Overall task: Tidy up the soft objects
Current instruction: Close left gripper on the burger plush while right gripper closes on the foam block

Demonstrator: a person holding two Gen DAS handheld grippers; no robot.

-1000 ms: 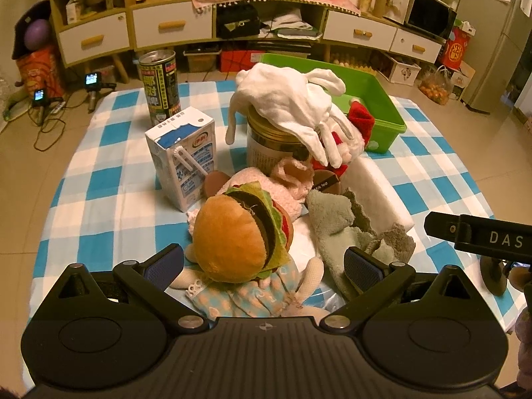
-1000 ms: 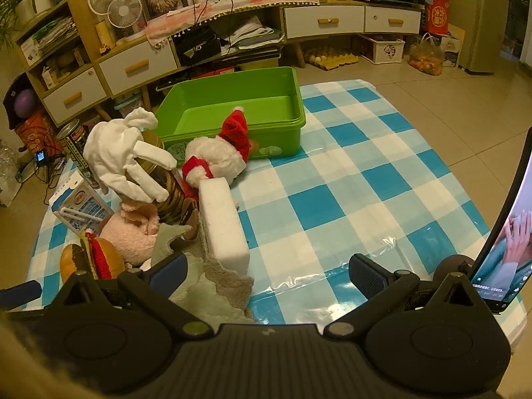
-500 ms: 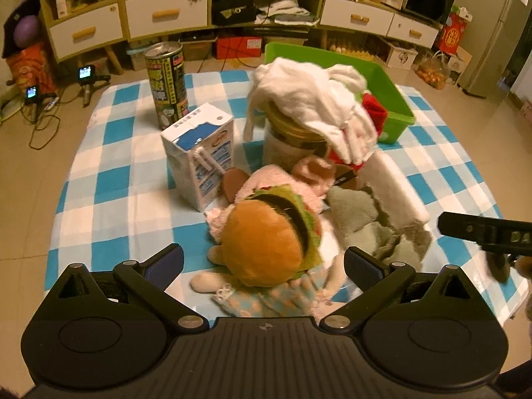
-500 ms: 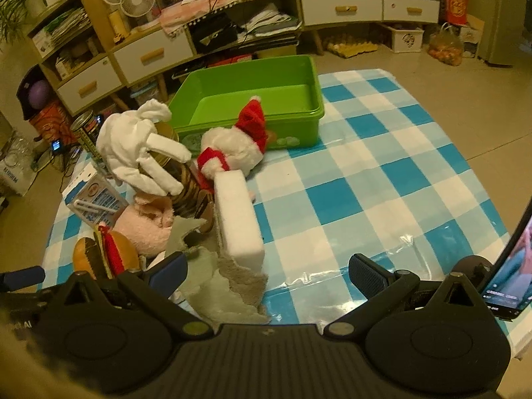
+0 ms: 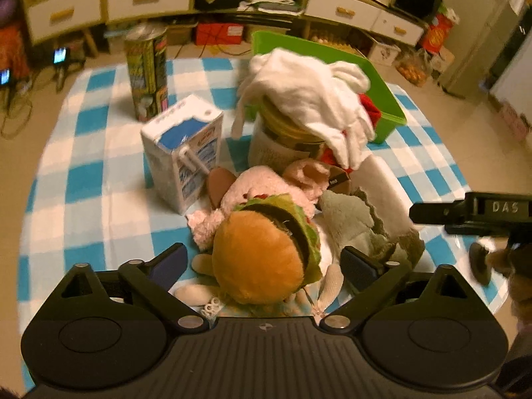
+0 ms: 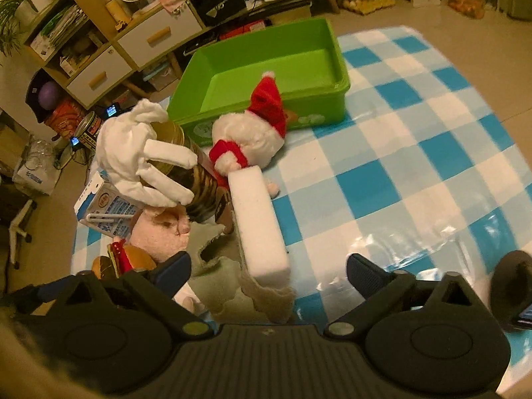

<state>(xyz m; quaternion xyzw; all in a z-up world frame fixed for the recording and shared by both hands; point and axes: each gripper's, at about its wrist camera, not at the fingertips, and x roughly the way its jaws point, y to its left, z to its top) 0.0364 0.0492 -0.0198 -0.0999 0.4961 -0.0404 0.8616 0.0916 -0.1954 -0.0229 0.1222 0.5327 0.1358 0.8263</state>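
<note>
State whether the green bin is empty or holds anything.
Empty: the green bin shows only bare floor inside; the Santa-hat plush lies outside, against its front wall.

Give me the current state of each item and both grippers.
left gripper: open, jaws just closing, straddling the burger plush
right gripper: open, jaws just closing, foam block end between them
burger plush: on its side, ungripped
foam block: lying flat
white gloves: draped over the tin
tin: upright
milk carton: upright
green bin: empty
Santa plush: lying against the bin
</note>
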